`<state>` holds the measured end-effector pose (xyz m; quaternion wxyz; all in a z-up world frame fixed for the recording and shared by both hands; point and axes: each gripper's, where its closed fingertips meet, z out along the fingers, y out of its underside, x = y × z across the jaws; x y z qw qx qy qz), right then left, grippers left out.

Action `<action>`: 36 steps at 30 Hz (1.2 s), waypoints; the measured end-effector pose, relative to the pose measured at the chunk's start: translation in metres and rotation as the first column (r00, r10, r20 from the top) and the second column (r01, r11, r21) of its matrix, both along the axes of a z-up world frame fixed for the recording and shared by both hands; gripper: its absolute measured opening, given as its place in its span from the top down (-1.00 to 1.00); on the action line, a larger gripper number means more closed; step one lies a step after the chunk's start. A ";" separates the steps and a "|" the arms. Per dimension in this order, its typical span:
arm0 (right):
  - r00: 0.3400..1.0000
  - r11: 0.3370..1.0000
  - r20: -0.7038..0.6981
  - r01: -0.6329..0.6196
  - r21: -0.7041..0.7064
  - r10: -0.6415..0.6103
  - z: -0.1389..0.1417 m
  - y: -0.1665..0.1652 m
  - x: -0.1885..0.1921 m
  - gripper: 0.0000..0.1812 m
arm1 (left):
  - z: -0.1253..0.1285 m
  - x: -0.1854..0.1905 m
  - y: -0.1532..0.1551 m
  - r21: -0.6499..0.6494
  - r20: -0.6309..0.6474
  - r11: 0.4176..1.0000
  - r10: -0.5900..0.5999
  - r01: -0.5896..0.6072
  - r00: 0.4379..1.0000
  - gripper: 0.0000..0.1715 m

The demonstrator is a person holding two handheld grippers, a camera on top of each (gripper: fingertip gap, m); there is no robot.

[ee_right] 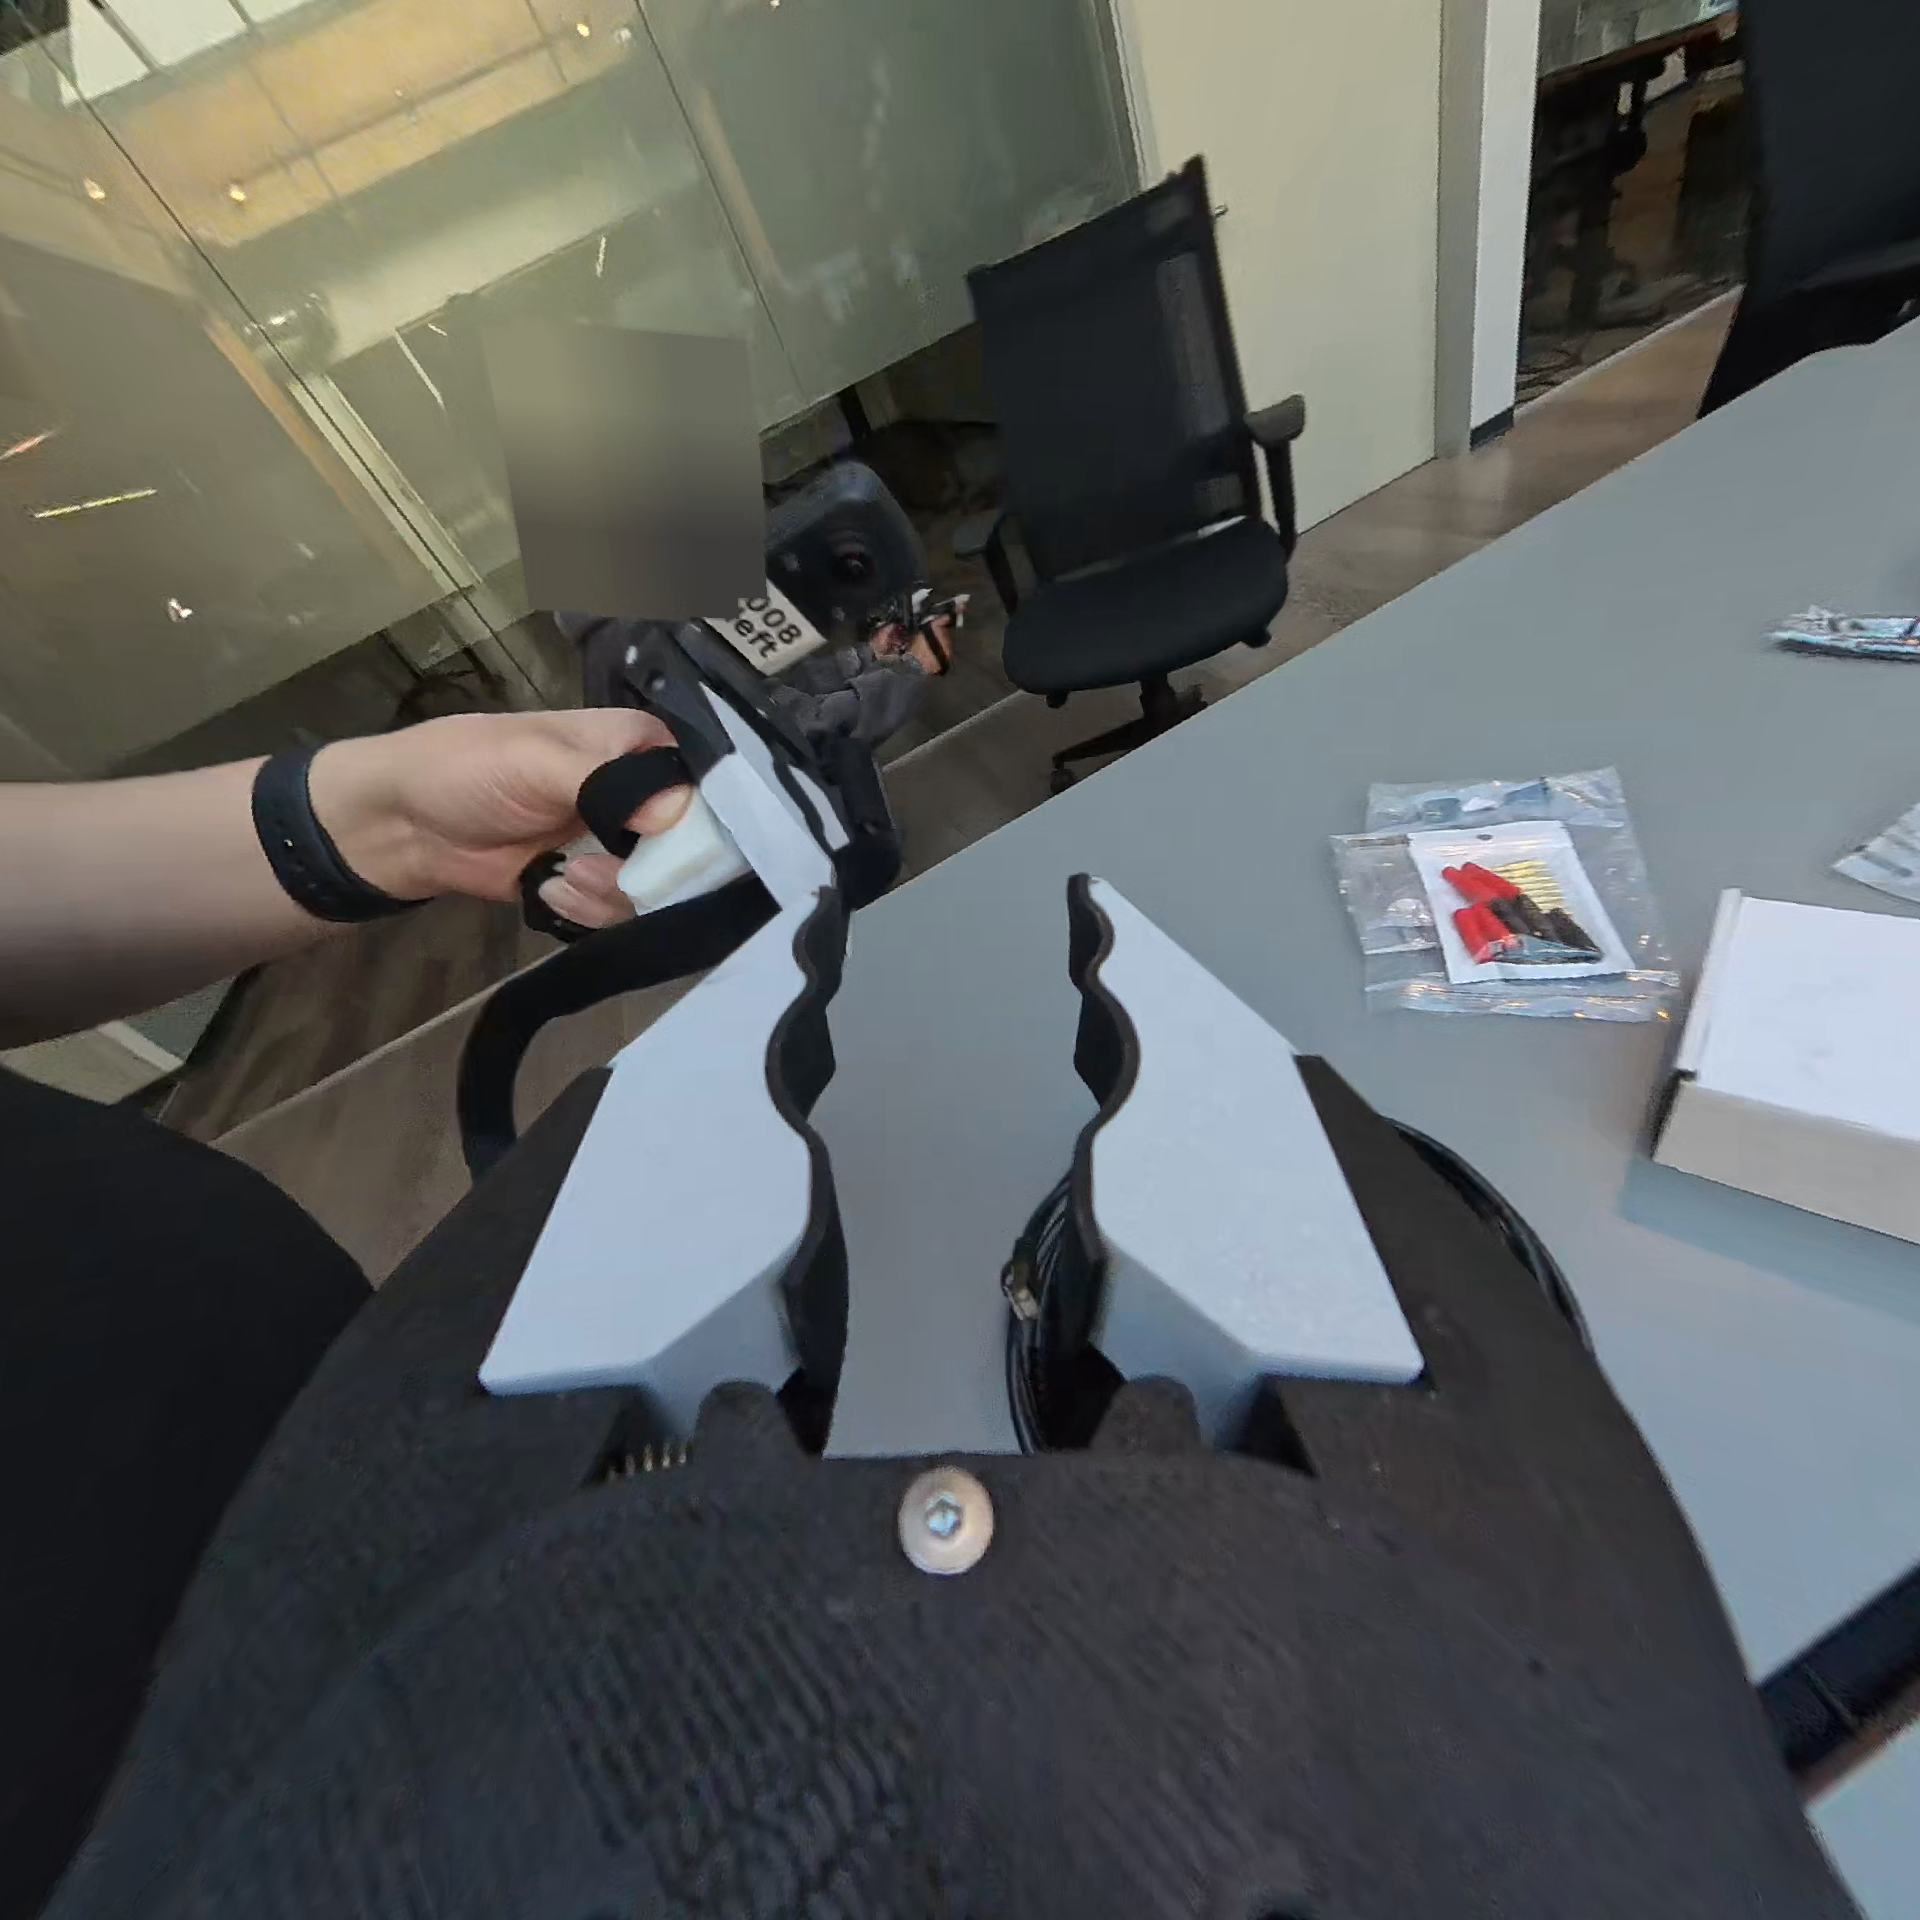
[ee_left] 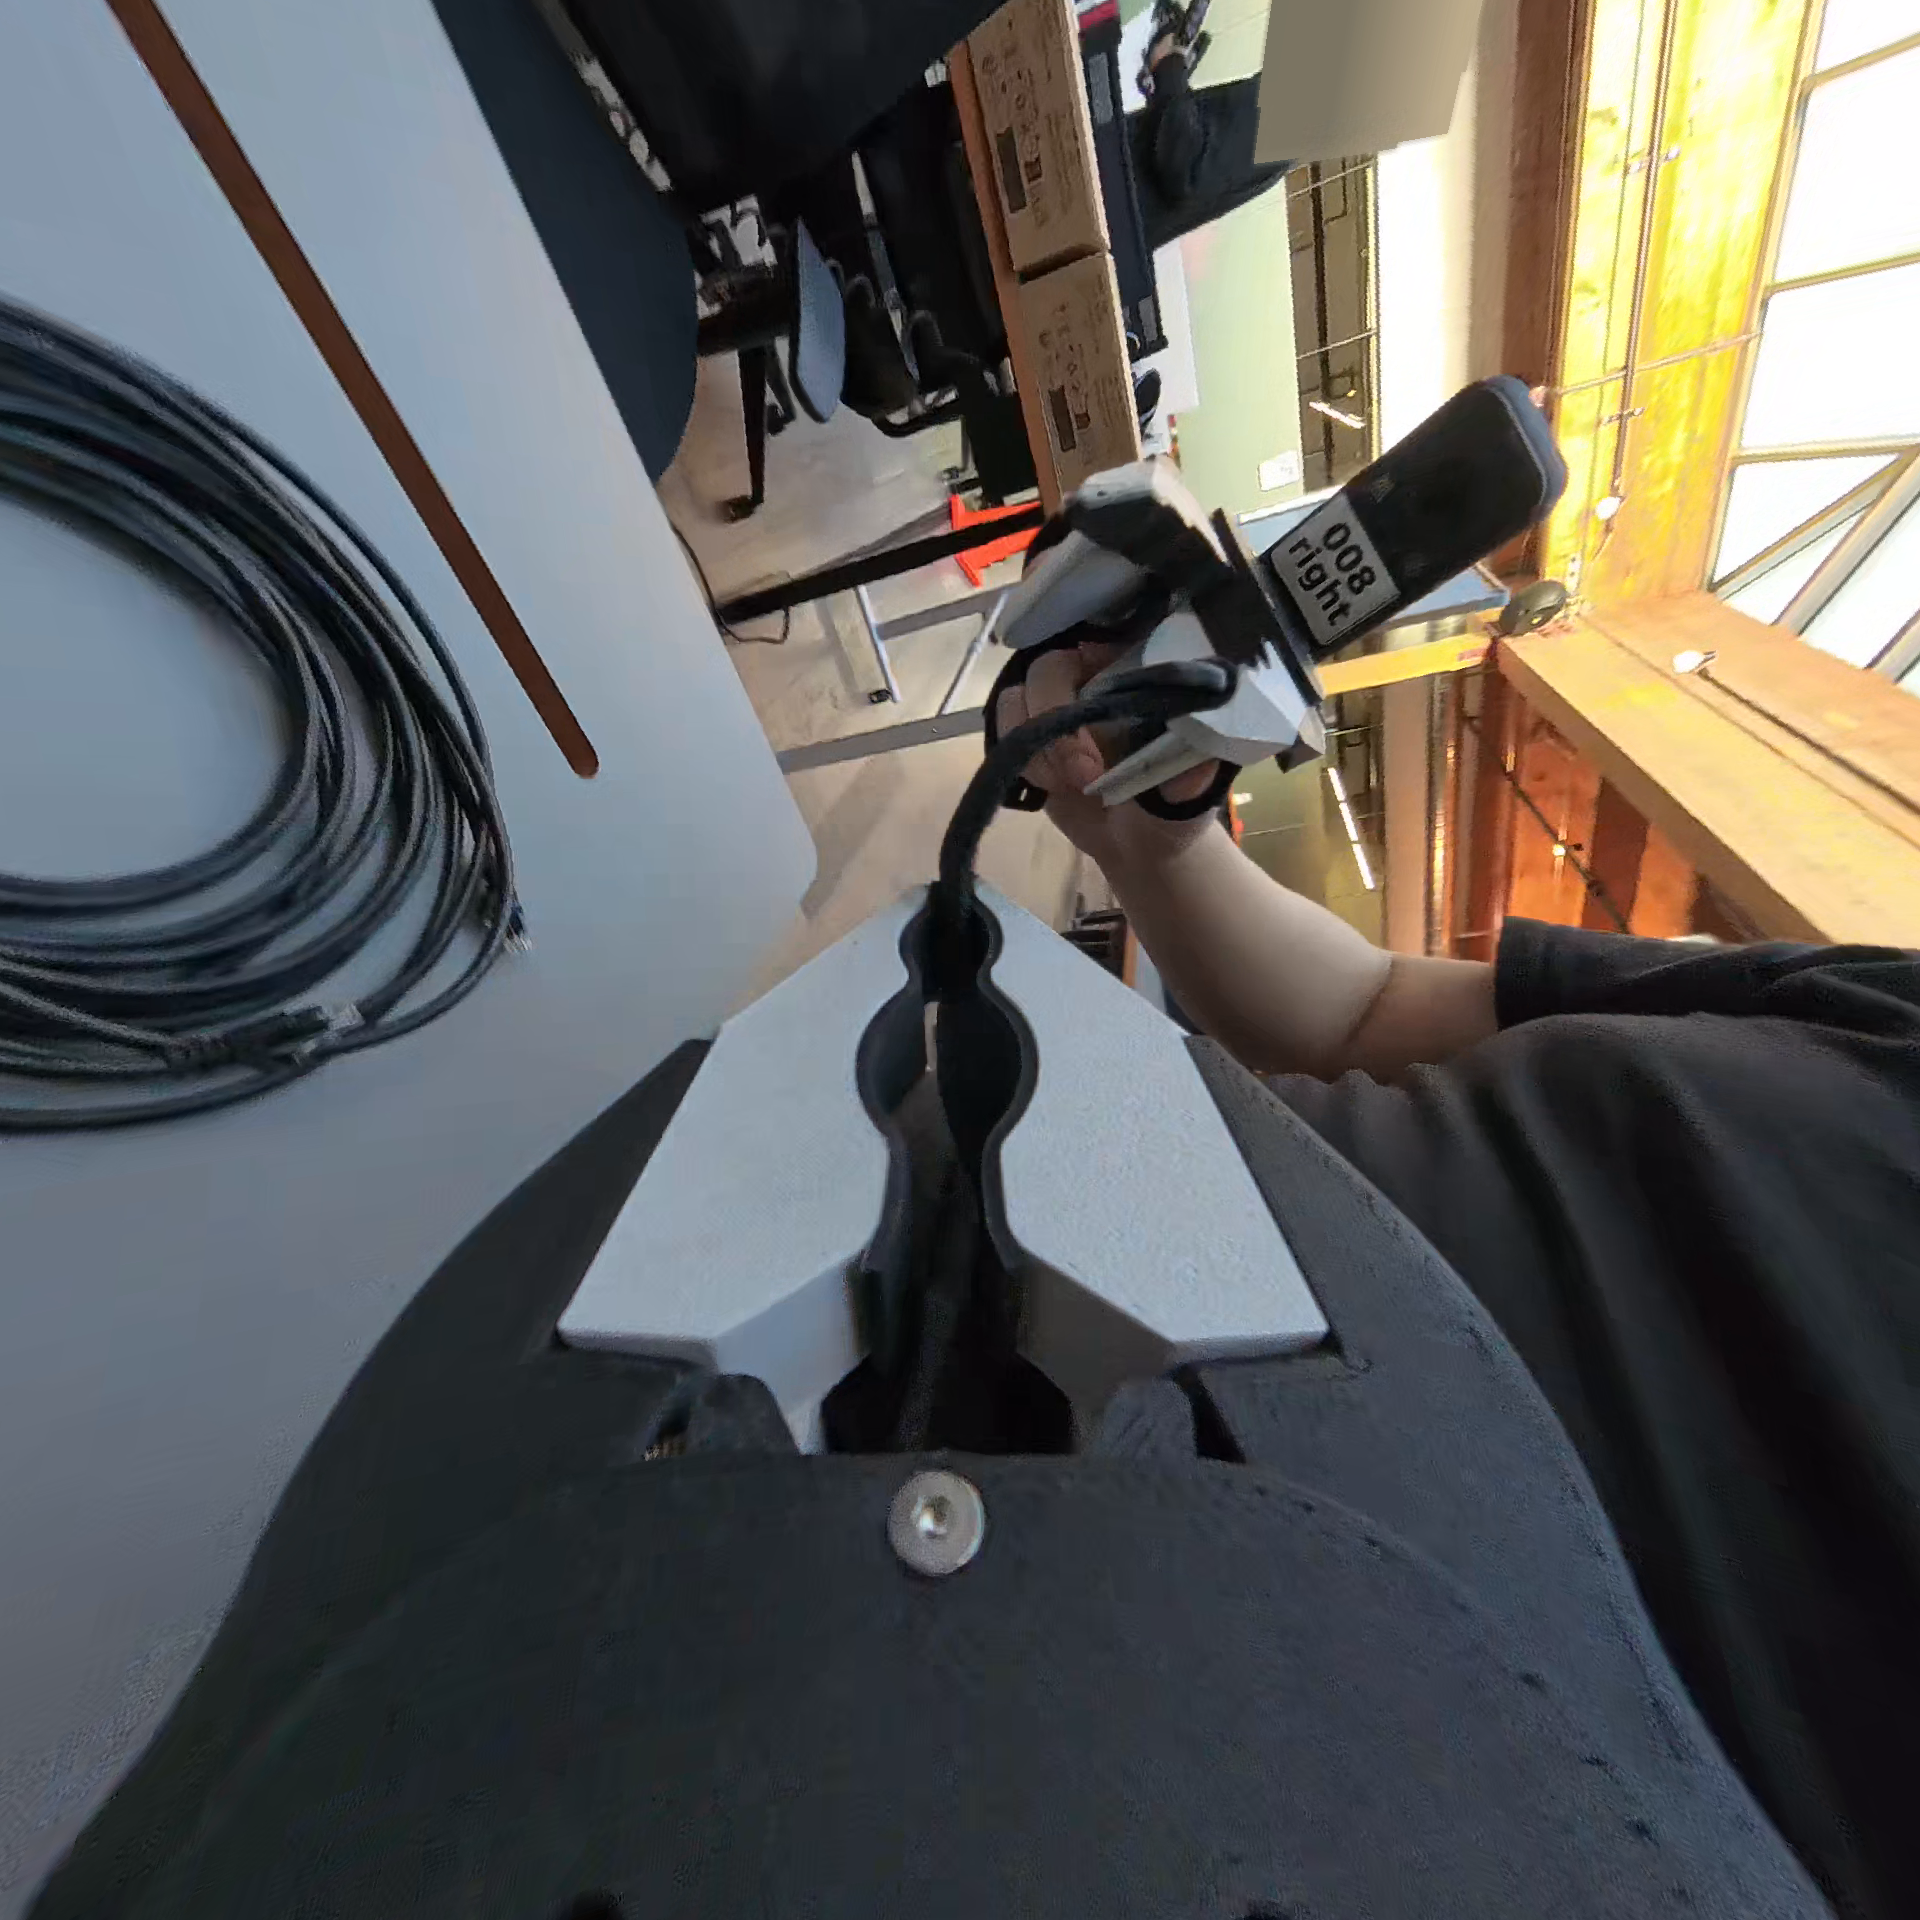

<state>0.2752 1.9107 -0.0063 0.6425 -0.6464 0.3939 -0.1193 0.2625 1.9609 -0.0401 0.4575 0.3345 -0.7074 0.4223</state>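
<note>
Left hand-held gripper [ee_left: 951, 940]: I had it clamped on the black strap [ee_left: 1049, 727].
Right hand-held gripper [ee_right: 956, 914]: mine, jaws apart, empty, nearer the strap's far end.

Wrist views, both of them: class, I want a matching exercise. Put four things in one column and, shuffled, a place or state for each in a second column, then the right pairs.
Things
A. left gripper
B. right gripper
C. cable coil
D. office chair

Place or state
1. stands on the floor beyond the table
2. open, nothing between its fingers
3. shut on a black strap
4. lies looped on the grey table

Pairs: A-3, B-2, C-4, D-1
</note>
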 end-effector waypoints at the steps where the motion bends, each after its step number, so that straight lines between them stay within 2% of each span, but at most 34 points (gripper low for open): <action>1: 0.999 0.999 0.012 -0.030 -0.012 0.031 -0.007 0.011 -0.001 0.53 | -0.009 -0.005 0.003 0.012 -0.066 1.000 -0.007 0.007 0.998 1.00; 4: 0.993 0.988 -0.013 -0.119 -0.101 0.118 -0.041 0.042 0.000 0.50 | -0.027 -0.018 0.011 0.009 -0.241 1.000 0.000 0.002 0.971 1.00; 6: 0.986 0.984 -0.055 -0.158 -0.082 0.154 -0.056 0.057 0.002 0.57 | -0.039 -0.028 0.016 0.021 -0.270 1.000 -0.010 0.017 0.963 1.00; 7: 0.979 0.980 -0.084 -0.192 -0.046 0.188 -0.061 0.064 0.000 0.83 | -0.046 -0.033 0.019 0.036 -0.273 0.999 -0.016 0.027 0.962 1.00; 8: 0.968 0.975 -0.121 -0.222 0.005 0.221 -0.065 0.070 -0.003 0.95 | -0.050 -0.037 0.022 0.040 -0.278 0.999 -0.019 0.031 0.960 1.00; 12: 0.910 0.943 -0.280 -0.250 0.221 0.307 -0.081 0.083 -0.014 0.96 | -0.064 -0.049 0.036 0.054 -0.262 0.998 -0.027 0.042 0.965 0.99; 14: 0.852 0.902 -0.357 -0.262 0.342 0.383 -0.090 0.092 -0.026 0.96 | -0.081 -0.051 0.042 0.104 -0.173 0.993 -0.031 0.049 0.984 0.52; 15: 0.831 0.885 -0.380 -0.256 0.389 0.407 -0.094 0.095 -0.031 0.96 | -0.089 -0.051 0.044 0.125 -0.126 0.991 -0.040 0.056 0.991 0.34; 16: 0.814 0.874 -0.399 -0.248 0.417 0.421 -0.099 0.099 -0.036 0.96 | -0.096 -0.052 0.045 0.131 -0.086 0.989 -0.055 0.066 0.995 0.30; 17: 0.802 0.868 -0.415 -0.240 0.434 0.429 -0.104 0.101 -0.039 0.96 | -0.099 -0.053 0.044 0.122 -0.059 0.990 -0.069 0.076 0.996 0.35; 19: 0.789 0.854 -0.431 -0.214 0.474 0.437 -0.109 0.105 -0.041 0.96 | -0.094 -0.059 0.041 0.028 -0.063 0.992 -0.119 0.121 0.991 0.76; 20: 0.780 0.843 -0.440 -0.199 0.499 0.445 -0.111 0.106 -0.041 0.96 | -0.092 -0.060 0.039 -0.011 -0.070 0.992 -0.124 0.124 0.990 0.85; 22: 0.768 0.827 -0.456 -0.167 0.536 0.450 -0.114 0.106 -0.038 0.96 | -0.090 -0.062 0.039 -0.073 -0.088 0.990 -0.124 0.118 0.988 1.00; 24: 0.745 0.825 -0.480 -0.165 0.540 0.463 -0.122 0.109 -0.038 0.97 | -0.094 -0.063 0.041 -0.086 -0.117 0.990 -0.118 0.109 0.986 1.00; 25: 0.747 0.840 -0.484 -0.181 0.512 0.456 -0.126 0.110 -0.039 0.96 | -0.099 -0.063 0.043 -0.072 -0.132 0.993 -0.106 0.097 0.986 1.00; 26: 0.775 0.874 -0.482 -0.182 0.450 0.409 -0.133 0.108 -0.035 0.82 | -0.104 -0.062 0.046 -0.050 -0.145 0.995 -0.088 0.082 0.985 1.00; 27: 0.817 0.927 -0.482 -0.155 0.343 0.315 -0.143 0.101 -0.026 0.51 | -0.110 -0.060 0.049 -0.025 -0.154 0.998 -0.061 0.058 0.986 1.00; 28: 0.858 0.972 -0.467 -0.137 0.191 0.212 -0.157 0.092 -0.017 0.30 | -0.114 -0.057 0.054 -0.006 -0.161 0.999 -0.034 0.033 0.986 1.00; 29: 0.892 0.991 -0.434 -0.136 0.008 0.126 -0.172 0.081 -0.011 0.14 | -0.118 -0.055 0.060 0.017 -0.164 1.000 -0.010 0.013 0.986 1.00; 30: 0.916 0.974 -0.397 -0.139 -0.180 0.057 -0.189 0.072 -0.006 -0.02 | -0.124 -0.053 0.067 0.049 -0.160 0.999 0.013 -0.005 0.987 1.00; 31: 0.928 0.929 -0.372 -0.152 -0.336 0.017 -0.204 0.066 -0.002 -0.18 | -0.129 -0.051 0.074 0.077 -0.153 0.997 0.029 -0.018 0.988 1.00; 32: 0.927 0.879 -0.376 -0.191 -0.436 0.015 -0.218 0.067 -0.002 -0.28 | -0.133 -0.050 0.080 0.102 -0.148 0.994 0.040 -0.025 0.988 1.00; 34: 0.910 0.790 -0.414 -0.229 -0.569 -0.034 -0.242 0.070 0.004 -0.36 | -0.139 -0.048 0.091 0.143 -0.145 0.989 0.061 -0.040 0.988 1.00; 36: 0.878 0.707 -0.468 -0.270 -0.654 -0.097 -0.263 0.073 0.011 -0.32 | -0.139 -0.044 0.098 0.150 -0.148 0.987 0.078 -0.056 0.986 1.00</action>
